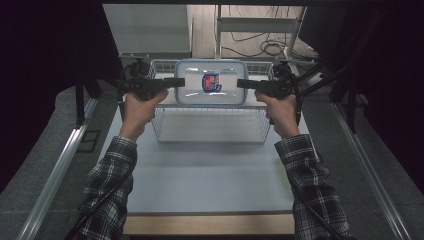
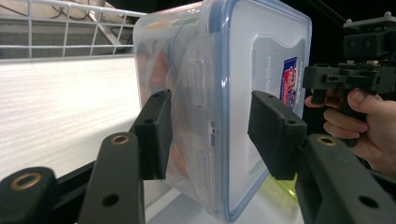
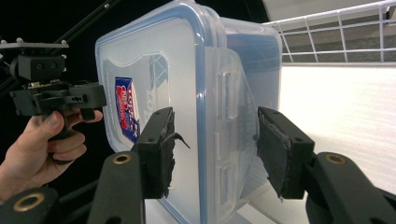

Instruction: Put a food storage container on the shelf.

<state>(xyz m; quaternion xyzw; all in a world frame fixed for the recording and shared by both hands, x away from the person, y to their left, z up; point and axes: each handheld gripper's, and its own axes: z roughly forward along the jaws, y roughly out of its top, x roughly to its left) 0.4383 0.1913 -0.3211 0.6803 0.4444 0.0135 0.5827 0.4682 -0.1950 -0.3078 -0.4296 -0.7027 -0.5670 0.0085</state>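
Where the plastic box (image 1: 210,82) sits over the wire basket (image 1: 210,131) on the table (image 1: 210,175), the left tool (image 1: 176,82) straddles its left end and the right tool (image 1: 243,83) its right end. Both tools' jaws stand parted around the side latches; contact unclear. Box lid faces up, sticker (image 1: 211,82) on top.

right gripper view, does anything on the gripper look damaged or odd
Yes. The foam pads on the right gripper look worn: their edges are ragged and a loose strand curls off the left one toward the plastic container. The container itself looks intact, lid on.
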